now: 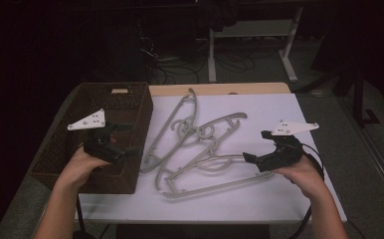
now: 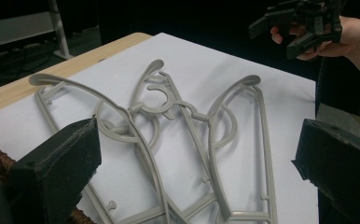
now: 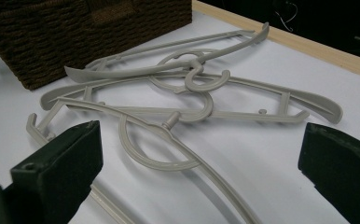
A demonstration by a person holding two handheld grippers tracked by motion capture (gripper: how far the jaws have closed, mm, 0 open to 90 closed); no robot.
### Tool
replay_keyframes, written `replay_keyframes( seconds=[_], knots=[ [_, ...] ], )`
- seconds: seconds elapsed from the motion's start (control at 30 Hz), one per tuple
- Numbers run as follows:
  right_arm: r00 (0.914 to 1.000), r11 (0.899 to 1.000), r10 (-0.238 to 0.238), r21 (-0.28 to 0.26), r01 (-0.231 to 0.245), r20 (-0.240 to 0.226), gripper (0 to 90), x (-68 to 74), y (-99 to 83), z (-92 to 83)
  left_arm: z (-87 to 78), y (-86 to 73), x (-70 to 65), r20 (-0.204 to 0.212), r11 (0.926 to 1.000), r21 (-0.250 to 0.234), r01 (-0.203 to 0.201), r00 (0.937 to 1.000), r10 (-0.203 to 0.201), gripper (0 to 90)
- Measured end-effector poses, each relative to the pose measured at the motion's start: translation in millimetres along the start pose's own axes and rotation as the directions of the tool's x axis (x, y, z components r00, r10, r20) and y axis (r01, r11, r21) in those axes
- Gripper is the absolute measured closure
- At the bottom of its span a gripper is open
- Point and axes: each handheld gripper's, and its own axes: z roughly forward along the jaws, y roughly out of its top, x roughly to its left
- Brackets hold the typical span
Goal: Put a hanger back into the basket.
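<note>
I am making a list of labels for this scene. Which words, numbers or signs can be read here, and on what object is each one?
No text can be read.
The small pale tag on the rim of the wicker basket: too small and blurred to read.
The grey hangers: no marking visible.

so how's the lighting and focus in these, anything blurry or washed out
High view: dim, the room behind nearly black, the white table top lit evenly. Left gripper view: grey plastic hangers sharp, its own black claw blurred in the near corners. Right gripper view: brown woven basket dark but readable, soft shadows under the hangers, no glare.
</note>
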Motion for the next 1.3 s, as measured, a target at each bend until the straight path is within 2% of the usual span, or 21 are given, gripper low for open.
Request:
replay_keyframes(
  seconds=[0.3,0.5,0.63,0.83,1.07,1.3],
  knots=[
    [1.0,1.0,-0.002,0.017,0.002,0.004,0.0,-1.9,-2.7,2.1,3.1,1.2,-0.5,0.006,0.9999,0.016,0.001,1.0,-0.002,0.0],
    [0.9997,0.999,0.014,0.047,-0.015,0.018,0.0,-3.9,-8.6,7.6,6.7,4.5,-2.0,-0.015,0.999,0.044,-0.004,0.9999,0.004,0.0],
    [0.9994,0.998,0.018,0.061,-0.02,0.03,0.0,-4.5,-9.7,12.4,9.7,9.9,-1.4,-0.027,0.9988,0.048,-0.006,0.9996,0.007,0.1],
    [0.9991,0.998,0.022,0.056,-0.024,0.036,0.0,-2.3,-10.4,16.8,15.9,20.4,-6.9,-0.02,0.9989,0.044,-0.017,0.9996,0.018,0.1],
    [0.999,0.997,0.022,0.079,-0.025,0.038,0.0,2.4,-18.0,21.8,29.3,34.7,-14.6,-0.017,0.9987,0.041,-0.03,0.9994,0.031,0.1],
    [0.9991,0.995,0.026,0.092,-0.029,0.035,0.0,4.4,-25.2,21.9,51.0,46.5,-23.7,0.002,0.9983,0.045,-0.037,0.9993,0.037,0.1]
  ],
)
